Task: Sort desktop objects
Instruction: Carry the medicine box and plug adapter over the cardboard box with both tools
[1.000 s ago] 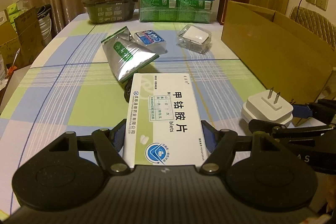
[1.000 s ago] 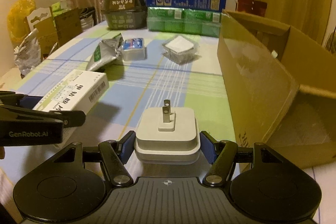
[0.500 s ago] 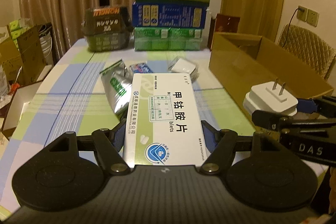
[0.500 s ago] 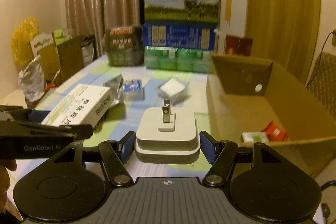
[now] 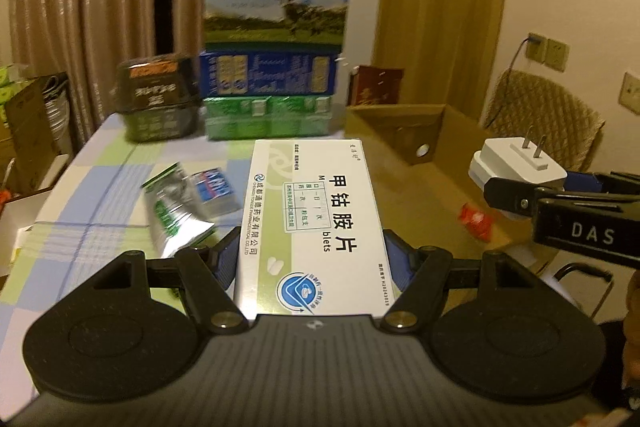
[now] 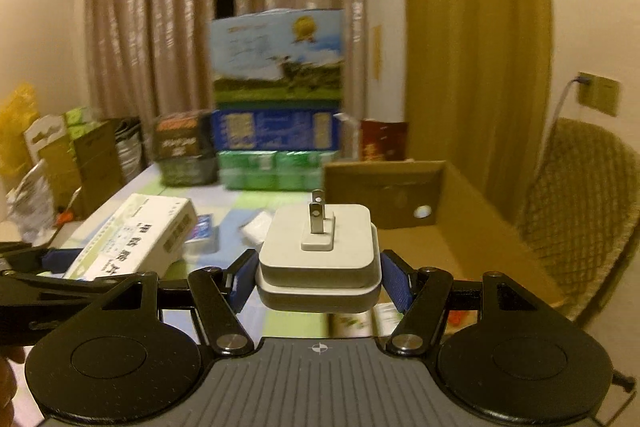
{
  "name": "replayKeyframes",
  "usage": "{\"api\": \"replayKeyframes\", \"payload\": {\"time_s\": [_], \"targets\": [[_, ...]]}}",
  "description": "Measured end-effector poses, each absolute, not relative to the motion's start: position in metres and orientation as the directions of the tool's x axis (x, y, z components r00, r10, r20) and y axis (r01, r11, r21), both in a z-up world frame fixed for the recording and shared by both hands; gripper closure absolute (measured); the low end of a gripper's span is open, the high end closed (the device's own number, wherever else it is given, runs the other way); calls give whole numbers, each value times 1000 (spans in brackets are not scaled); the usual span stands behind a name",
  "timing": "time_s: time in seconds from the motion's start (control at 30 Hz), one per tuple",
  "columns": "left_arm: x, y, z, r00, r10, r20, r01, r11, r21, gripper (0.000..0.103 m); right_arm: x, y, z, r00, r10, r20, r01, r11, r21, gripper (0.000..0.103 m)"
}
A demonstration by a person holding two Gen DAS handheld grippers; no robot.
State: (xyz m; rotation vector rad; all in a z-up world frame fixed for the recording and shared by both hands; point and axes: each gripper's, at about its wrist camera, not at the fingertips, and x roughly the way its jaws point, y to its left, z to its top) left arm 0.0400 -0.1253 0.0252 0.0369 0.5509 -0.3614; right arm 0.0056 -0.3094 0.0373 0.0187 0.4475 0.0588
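Covering the table [image 5: 100, 187] is a checked cloth in green, blue and white, and beige curtains [image 6: 160, 27] hang behind it. At the far edge stand stacked cartons [image 5: 276, 67] and a dark pack [image 5: 158, 103]; a foil pouch [image 5: 172, 211] and a small blue packet [image 5: 214, 189] lie on the cloth. An open cardboard box [image 6: 460, 211] fills the right side, with a red wrapper [image 5: 476, 221] on its floor and a wicker chair [image 6: 580, 227] beyond it. The left tongs [image 5: 310, 259] grip a white medicine box [image 5: 314, 223], lifted above the cloth beside the cardboard box's near corner. The right tongs [image 6: 318, 275] clamp a white plug [image 6: 318, 251] with 2 prongs up, raised over the box's near rim, whose inside is mostly open.
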Motion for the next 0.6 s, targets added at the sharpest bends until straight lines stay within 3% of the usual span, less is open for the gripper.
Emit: {"api": "replayKeyframes", "payload": {"time_s": [0.33, 0.6], "targets": [[57, -205, 44, 744, -454, -491, 473, 876, -93, 35, 21, -388, 46, 896, -57, -441, 77, 997, 26, 40], [78, -254, 32, 687, -506, -522, 518, 844, -138, 35, 33, -433, 35, 874, -96, -476, 128, 991, 36, 40]]}}
